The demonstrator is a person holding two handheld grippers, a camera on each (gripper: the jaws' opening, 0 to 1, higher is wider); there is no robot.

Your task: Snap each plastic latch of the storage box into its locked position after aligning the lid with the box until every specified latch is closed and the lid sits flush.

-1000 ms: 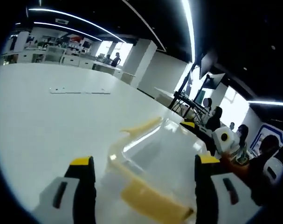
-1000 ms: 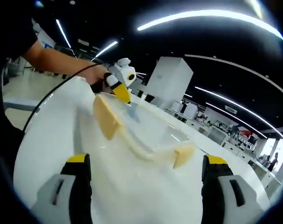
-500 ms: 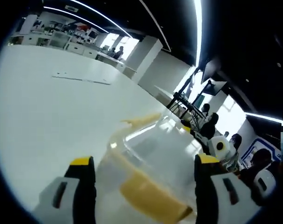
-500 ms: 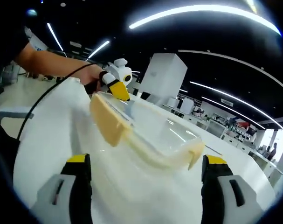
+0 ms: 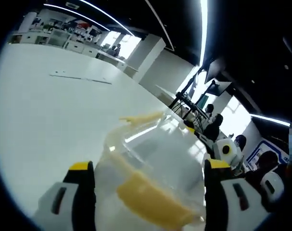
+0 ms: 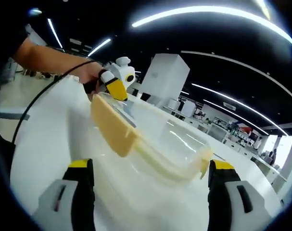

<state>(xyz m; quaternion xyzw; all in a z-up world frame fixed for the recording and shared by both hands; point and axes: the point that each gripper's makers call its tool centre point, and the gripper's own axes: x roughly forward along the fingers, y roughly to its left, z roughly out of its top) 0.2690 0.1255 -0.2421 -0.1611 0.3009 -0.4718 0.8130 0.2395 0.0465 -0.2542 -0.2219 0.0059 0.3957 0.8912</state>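
A clear storage box [image 5: 155, 159] with its lid on rests on the white table [image 5: 44, 115]. One yellow latch [image 5: 153, 202] sticks out close to me, between my left gripper's [image 5: 149, 165] open jaws. Another latch [image 5: 142, 117] shows at the box's far corner. In the right gripper view the same box [image 6: 160, 139] lies ahead of my right gripper [image 6: 150, 164], whose jaws stand wide apart. A large yellow latch [image 6: 112, 126] hangs at its near left end and a smaller latch [image 6: 204, 166] at the right. The left gripper [image 6: 114, 86], held by a hand [image 6: 90, 74], touches the box's far end.
A flat white strip [image 5: 81, 77] lies far off on the table. Several people sit beyond the table's end [image 5: 214, 126]. In the right gripper view a bare arm [image 6: 47, 55] and a black cable [image 6: 40, 103] cross the left side, near the table's edge.
Both views have closed in on the box, which looms larger now. The near latch in the right gripper view sits closer and lower. The jaws have kept their spacing.
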